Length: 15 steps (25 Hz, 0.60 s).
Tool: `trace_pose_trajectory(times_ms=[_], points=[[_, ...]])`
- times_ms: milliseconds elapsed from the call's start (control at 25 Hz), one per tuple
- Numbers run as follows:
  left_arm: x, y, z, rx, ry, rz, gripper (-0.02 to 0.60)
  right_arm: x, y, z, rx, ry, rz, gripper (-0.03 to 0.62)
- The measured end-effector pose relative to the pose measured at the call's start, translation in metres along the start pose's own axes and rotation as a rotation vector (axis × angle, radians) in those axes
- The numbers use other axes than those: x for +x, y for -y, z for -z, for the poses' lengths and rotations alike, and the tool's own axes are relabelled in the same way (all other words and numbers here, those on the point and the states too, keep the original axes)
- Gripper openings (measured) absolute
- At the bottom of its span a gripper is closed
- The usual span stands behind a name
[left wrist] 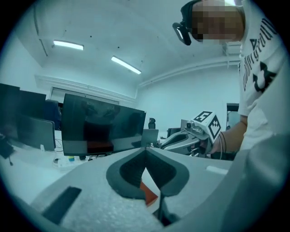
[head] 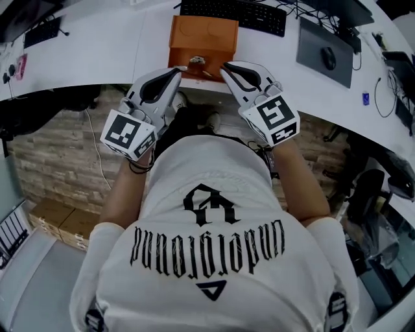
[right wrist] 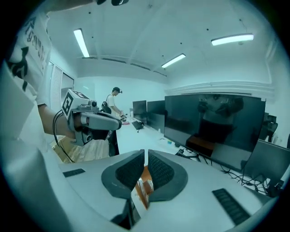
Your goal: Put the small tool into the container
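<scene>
View: the head camera looks steeply down over a person's white printed shirt [head: 207,259] to a white table [head: 117,52] across the upper part of the frame.
Container: the orange container [head: 203,32] stands on the table at upper centre, close to the table's near edge and just below a black keyboard [head: 233,14].
Small tool: a small tool [head: 197,61] shows as a little pale-and-dark object at the container's near side, between the two claw tips (too small to tell whether it lies in the container or only against it).
Left claw: the left claw [head: 177,71] is in the air left of centre and points toward the container. In its own view the jaw tips meet with nothing gripped, and only an orange patch shows behind the gap lower down.
Right claw: the right claw [head: 225,66] is right of centre and mirrors the left. In its own view the jaws stand very narrow, a thin slit at the tips, with nothing held and orange showing through below.
Claw spacing: the tips are near each other but apart, on either side of the small tool.
Surroundings: a mouse [head: 329,57] lies on a dark pad [head: 321,35] at upper right. Both gripper views show dark monitors [right wrist: 213,122] and lit ceiling strips.
</scene>
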<state>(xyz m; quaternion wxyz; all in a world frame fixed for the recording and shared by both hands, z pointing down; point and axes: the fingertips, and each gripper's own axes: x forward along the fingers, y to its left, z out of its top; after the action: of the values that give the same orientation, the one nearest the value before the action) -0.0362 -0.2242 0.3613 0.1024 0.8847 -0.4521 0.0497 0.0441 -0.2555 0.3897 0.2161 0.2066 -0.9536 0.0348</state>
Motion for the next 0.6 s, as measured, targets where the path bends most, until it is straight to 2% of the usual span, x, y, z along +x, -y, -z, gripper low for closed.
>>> trace_pose_trajectory(times_ms=[280, 600], points=[[-0.017, 0.016, -0.048, 0.079, 0.066, -0.021, 0.014, -0.046, -0.003, -0.052, -0.042, 0.141, 0.033, 0.025], [-0.028, 0.030, -0.081, 0.108, 0.116, -0.035, 0.014, -0.088, -0.006, -0.095, -0.082, 0.247, 0.046, 0.015]])
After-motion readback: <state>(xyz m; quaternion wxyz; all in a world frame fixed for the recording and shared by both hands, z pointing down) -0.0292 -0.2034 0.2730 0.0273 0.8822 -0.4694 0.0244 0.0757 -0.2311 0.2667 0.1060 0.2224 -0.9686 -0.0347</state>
